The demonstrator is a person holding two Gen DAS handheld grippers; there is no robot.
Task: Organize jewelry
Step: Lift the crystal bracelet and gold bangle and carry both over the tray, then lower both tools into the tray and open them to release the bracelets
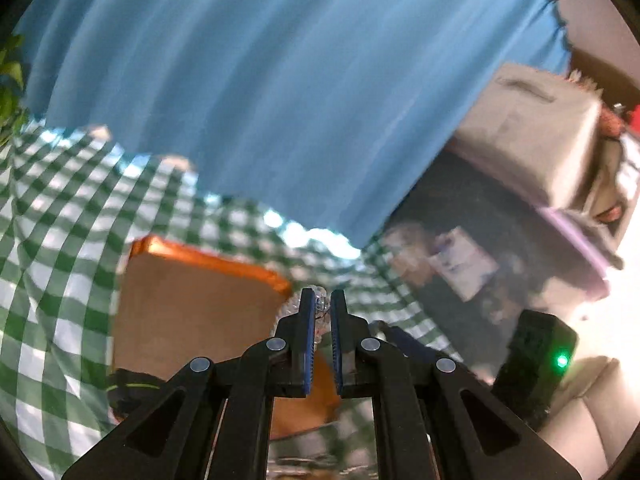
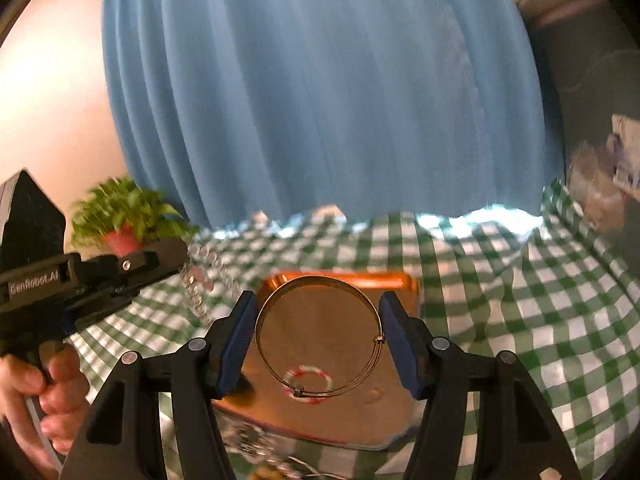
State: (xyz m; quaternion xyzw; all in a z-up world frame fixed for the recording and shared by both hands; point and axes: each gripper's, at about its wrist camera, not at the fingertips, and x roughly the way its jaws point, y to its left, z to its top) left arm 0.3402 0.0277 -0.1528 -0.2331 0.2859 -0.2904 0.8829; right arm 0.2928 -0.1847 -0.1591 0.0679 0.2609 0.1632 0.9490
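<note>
In the right wrist view my right gripper (image 2: 319, 297) is shut on a thin gold bangle (image 2: 320, 277), held by its two sides above an orange tray (image 2: 400, 280). A small red-and-white ring (image 2: 320, 368) lies in that tray. My left gripper (image 2: 182, 250) comes in from the left, held by a hand (image 2: 24, 384), and a clear beaded chain (image 2: 198, 280) hangs from its tip. In the left wrist view the left gripper (image 1: 320, 304) is shut on that beaded chain (image 1: 320, 300), right of the orange tray (image 1: 192, 300).
A green-and-white checked cloth (image 2: 520, 320) covers the table, and a blue curtain (image 2: 320, 100) hangs behind it. A small potted plant (image 2: 128, 216) stands at the back left. A black device with a green light (image 1: 536, 364) and a grey box (image 1: 532, 132) show at the right.
</note>
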